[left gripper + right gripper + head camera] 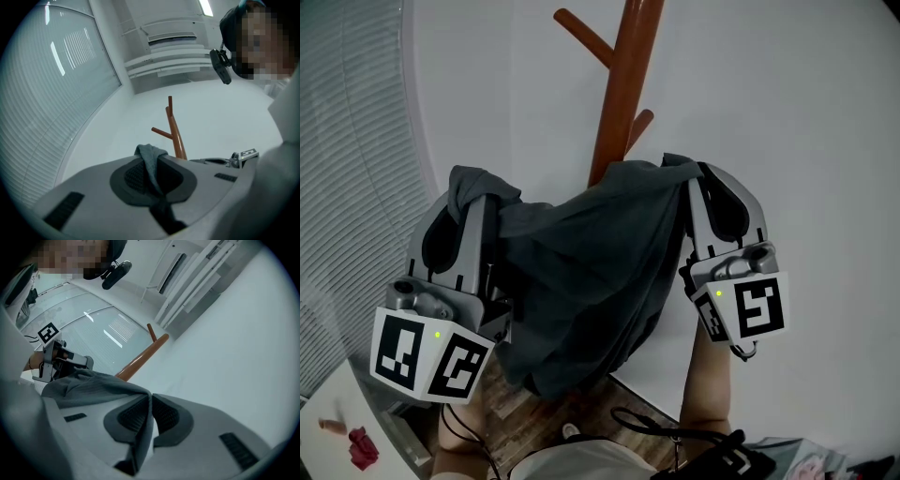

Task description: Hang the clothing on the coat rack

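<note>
nearest us, the left gripper (474, 201) shows its marker cube (427, 354) at the lower left of the head view, and the right gripper (703, 183) shows its own cube (748, 307) at the right. between them we see the dark grey garment (581, 272) held in the air, sagging in folds from one gripper to the other, with its lower edge above the wooden floor (511, 398). in the left gripper view the jaws are pressed together on a bunched corner of the cloth, which sticks up past the pads (133, 176). in the right gripper view the jaws likewise pinch a fold of the garment, which spreads away to the left. the brown wooden coat rack (623, 89) stands upright behind the garment, against the white wall (787, 84). its pole rises above the middle of the cloth's upper edge, and one peg (581, 36) branches up to the left. we cannot tell whether the cloth touches the pole.
</note>
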